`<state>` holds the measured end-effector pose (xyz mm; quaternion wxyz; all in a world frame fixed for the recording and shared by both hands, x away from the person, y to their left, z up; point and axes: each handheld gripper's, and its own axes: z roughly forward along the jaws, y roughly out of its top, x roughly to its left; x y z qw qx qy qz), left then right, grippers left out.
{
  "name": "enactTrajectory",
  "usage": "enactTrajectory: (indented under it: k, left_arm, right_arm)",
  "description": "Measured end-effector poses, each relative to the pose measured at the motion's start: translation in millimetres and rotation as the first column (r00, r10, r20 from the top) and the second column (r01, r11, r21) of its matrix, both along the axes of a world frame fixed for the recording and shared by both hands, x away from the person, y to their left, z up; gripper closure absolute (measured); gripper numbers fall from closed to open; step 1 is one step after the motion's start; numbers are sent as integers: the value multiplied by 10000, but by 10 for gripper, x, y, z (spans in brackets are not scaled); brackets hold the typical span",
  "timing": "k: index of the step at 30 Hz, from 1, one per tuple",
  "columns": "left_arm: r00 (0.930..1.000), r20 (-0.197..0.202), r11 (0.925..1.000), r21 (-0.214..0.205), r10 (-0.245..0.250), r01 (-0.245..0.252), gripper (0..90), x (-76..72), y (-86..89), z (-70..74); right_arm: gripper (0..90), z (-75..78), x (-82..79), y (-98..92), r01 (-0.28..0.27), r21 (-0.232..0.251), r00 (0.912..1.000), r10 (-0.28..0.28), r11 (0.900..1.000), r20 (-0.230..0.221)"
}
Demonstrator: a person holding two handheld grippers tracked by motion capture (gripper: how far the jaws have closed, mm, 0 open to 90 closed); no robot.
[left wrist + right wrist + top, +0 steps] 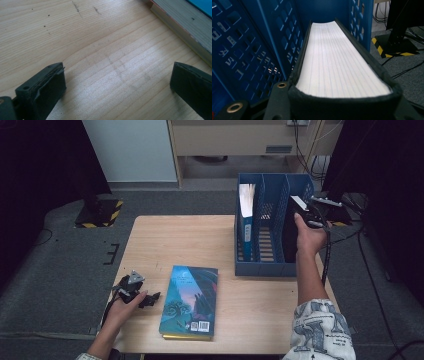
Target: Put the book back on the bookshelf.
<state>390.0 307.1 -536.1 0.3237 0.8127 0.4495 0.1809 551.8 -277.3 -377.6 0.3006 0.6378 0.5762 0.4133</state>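
Gripping a Black Book in the Rack

Your right gripper (311, 215) has its jaws clamped across the thick black book (342, 62), which stands page-edge up in the rightmost slot of the blue rack (260, 268). Your left gripper (150, 298) rests on the table (100, 50), jaws wide apart and holding nothing; the teal book (190, 300) lies just beyond its right jaw.

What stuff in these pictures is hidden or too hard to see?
- Black book cover: in the high view the blue rack wall and the person's hand hide it; the right gripper view gives just its page edges.
- Right tongs: the book covers the pads.
- Teal book title: too small in the high view; cut off at the corner in the left gripper view.
- Book in the rack's left slot: the divider hides its lower part.
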Motion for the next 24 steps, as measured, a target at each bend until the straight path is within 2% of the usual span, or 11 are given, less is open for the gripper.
enactTrajectory:
  k: [10, 24]
  left_arm:
    - [10000, 1, 10000, -2, 1, -1, 0, 0, 0, 0]
    - [10000, -22, 10000, -2, -6, 6, 0, -7, -8, 1]
  right_arm:
    - [529, -20, -22, -26, 65, 80, 10000, -65, 9999, 28]
    - [523, 3, -145, -32, -211, -136, 9970, 201, 9997, -745]
